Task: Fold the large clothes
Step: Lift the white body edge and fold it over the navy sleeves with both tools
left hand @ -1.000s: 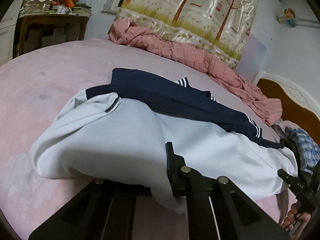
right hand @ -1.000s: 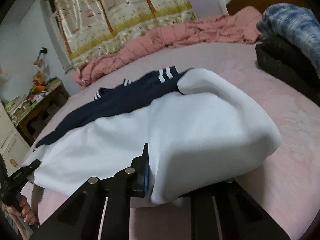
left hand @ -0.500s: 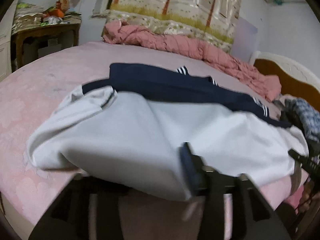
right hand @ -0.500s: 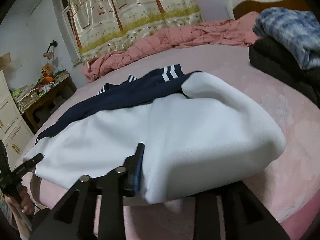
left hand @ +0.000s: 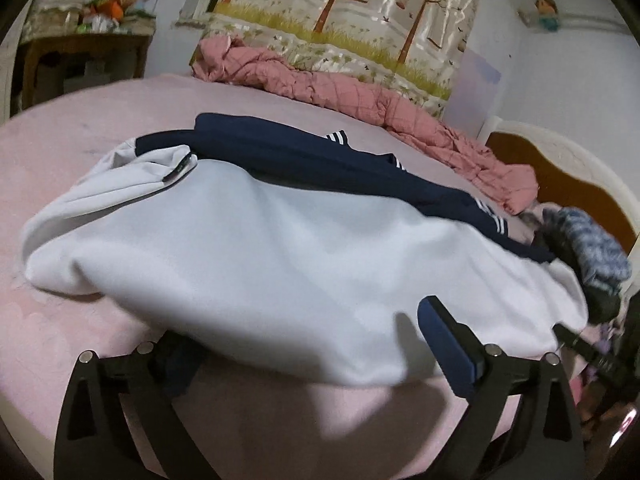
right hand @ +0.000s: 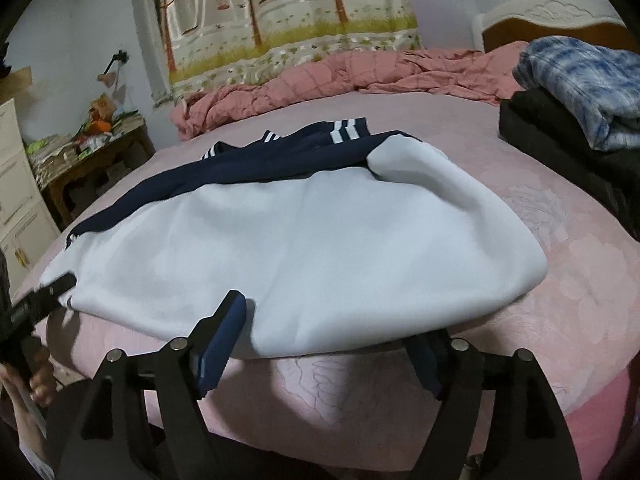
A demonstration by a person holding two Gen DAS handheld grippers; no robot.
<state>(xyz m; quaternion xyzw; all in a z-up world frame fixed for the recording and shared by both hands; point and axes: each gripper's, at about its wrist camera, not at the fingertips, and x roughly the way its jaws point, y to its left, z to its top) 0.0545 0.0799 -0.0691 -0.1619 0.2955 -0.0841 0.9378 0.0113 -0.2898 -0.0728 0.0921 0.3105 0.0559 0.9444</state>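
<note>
- A white and navy garment is laid folded across the pink bed, its near hem close to the bed's front edge.
- The left gripper is seen with jaws opening; the hem lies between the fingers but is not pinched.
- The right gripper is likewise opening, the hem draped over the gap, unclamped.
- A pink quilt is bunched along the far side.
- Stacked clothes are kept at the right.
</note>
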